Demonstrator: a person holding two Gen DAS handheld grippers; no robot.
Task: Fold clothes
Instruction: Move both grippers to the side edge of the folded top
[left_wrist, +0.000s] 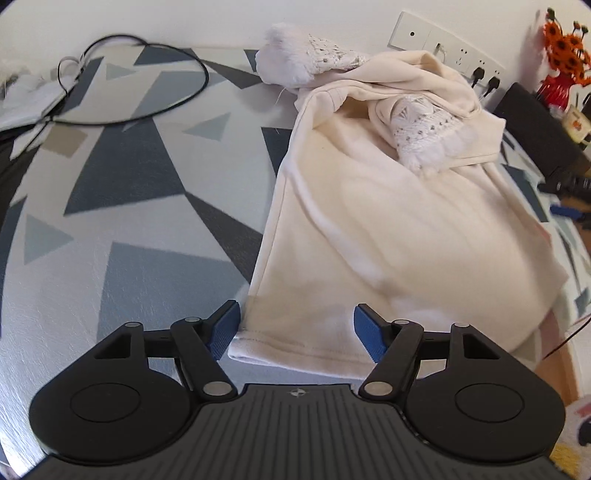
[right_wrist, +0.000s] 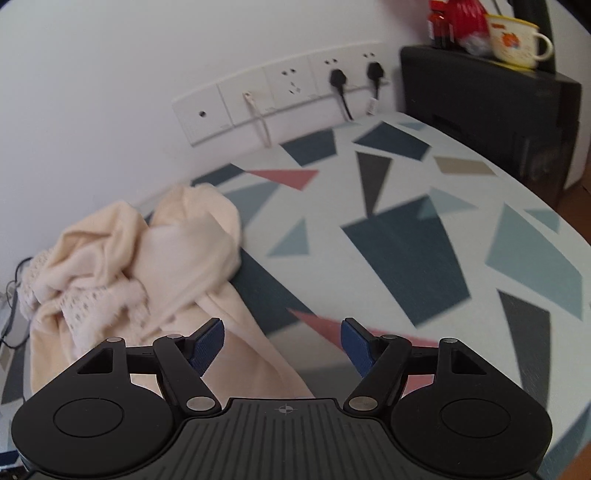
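A cream garment (left_wrist: 369, 229) with white lace and fur cuffs (left_wrist: 424, 136) lies on a table covered in a cloth of blue and grey triangles (left_wrist: 129, 221). Its sleeves are bunched at the far end. My left gripper (left_wrist: 297, 328) stands open just above the near hem, whose corner lies between the blue pads without touching them. In the right wrist view the same garment (right_wrist: 166, 266) lies crumpled at the left. My right gripper (right_wrist: 282, 343) is open over the garment's right edge and the bare cloth, with nothing held.
A black cable (left_wrist: 147, 81) loops on the table's far left. Wall sockets with plugs (right_wrist: 340, 79) sit behind the table. A black box (right_wrist: 491, 110) at the far right carries a mug (right_wrist: 517, 40) and red items. Orange flowers (left_wrist: 565, 48) stand at the right.
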